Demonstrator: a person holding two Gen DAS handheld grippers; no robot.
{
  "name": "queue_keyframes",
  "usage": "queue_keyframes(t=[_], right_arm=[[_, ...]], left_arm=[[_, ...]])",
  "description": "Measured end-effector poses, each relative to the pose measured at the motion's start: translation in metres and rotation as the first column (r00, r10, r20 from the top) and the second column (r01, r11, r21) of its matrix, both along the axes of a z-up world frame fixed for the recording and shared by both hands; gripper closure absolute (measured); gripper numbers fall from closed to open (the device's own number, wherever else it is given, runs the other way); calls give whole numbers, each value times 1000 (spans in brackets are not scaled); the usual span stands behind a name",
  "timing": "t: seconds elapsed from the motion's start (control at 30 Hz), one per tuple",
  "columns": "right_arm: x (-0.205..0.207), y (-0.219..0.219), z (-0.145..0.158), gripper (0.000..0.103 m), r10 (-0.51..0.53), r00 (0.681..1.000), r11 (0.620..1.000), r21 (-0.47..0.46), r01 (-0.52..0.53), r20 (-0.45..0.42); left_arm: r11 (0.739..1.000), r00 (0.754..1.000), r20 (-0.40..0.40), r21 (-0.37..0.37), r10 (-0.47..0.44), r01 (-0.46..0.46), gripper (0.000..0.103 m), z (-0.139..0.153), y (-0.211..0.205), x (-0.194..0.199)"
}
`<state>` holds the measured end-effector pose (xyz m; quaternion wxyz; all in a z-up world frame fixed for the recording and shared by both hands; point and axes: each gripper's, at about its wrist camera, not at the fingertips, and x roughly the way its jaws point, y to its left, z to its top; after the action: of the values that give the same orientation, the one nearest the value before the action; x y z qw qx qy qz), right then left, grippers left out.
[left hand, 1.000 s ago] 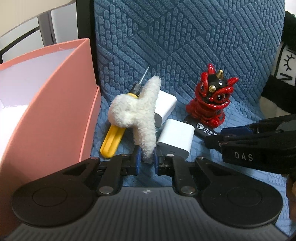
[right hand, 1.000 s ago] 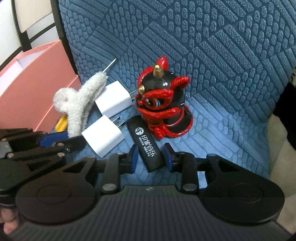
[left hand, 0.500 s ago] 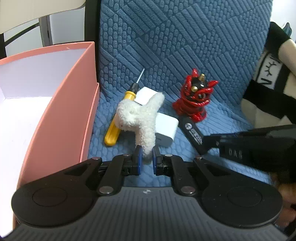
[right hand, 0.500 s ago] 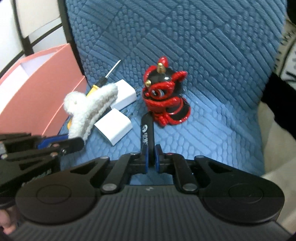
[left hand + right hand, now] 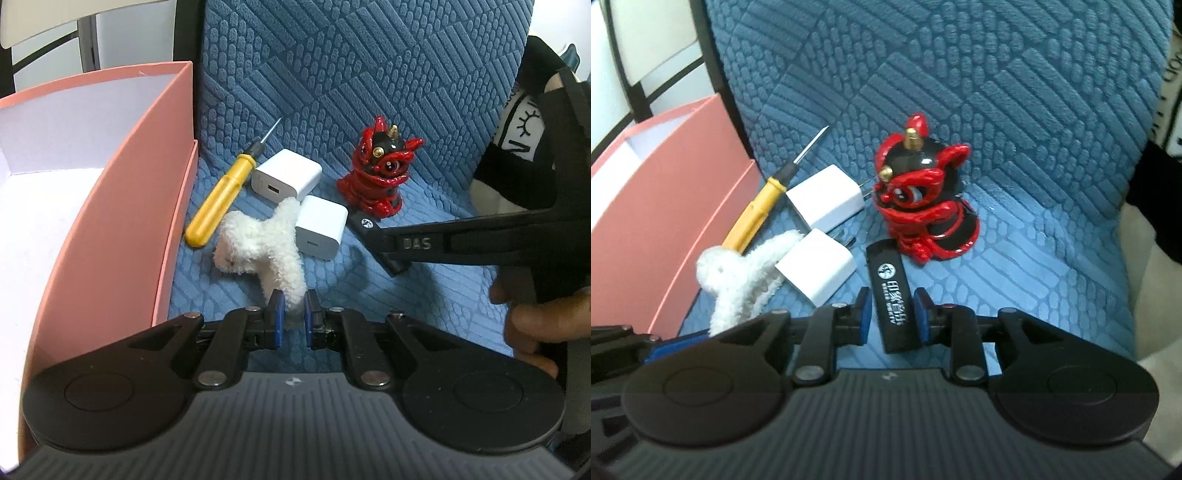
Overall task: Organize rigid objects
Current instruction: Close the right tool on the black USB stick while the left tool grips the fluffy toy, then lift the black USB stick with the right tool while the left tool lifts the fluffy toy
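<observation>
Left jaws: left gripper clamped on the fluffy white clip, beside the pink box.
Right jaws: right gripper opening, apparently not gripping the black lighter.
Lighter axis: points from the jaws toward the red lion figurine.

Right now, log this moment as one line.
left gripper: shut on fluffy white clip | right gripper: opening, black lighter between | pink box: empty

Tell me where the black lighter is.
In the right wrist view the lighter lies on the blue cushion between the right gripper fingers, in front of the red figurine.
</observation>
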<state>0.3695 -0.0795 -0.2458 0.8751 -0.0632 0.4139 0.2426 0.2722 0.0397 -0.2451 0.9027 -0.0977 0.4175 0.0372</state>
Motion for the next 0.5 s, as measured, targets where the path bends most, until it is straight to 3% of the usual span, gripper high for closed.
queue_keyframes(t=[0.3,0.5], right_arm=[[-3,10,-6,76,20,1000,997,-73,-19,13],[-23,-9,-3,76,-80,997,996,-50,80,-12]], left_arm=[[1000,1000,-15,-10,0,-1,89,-1,-2,-2],[999,999,-32,-34,-13,11,89,2,-8,-10]])
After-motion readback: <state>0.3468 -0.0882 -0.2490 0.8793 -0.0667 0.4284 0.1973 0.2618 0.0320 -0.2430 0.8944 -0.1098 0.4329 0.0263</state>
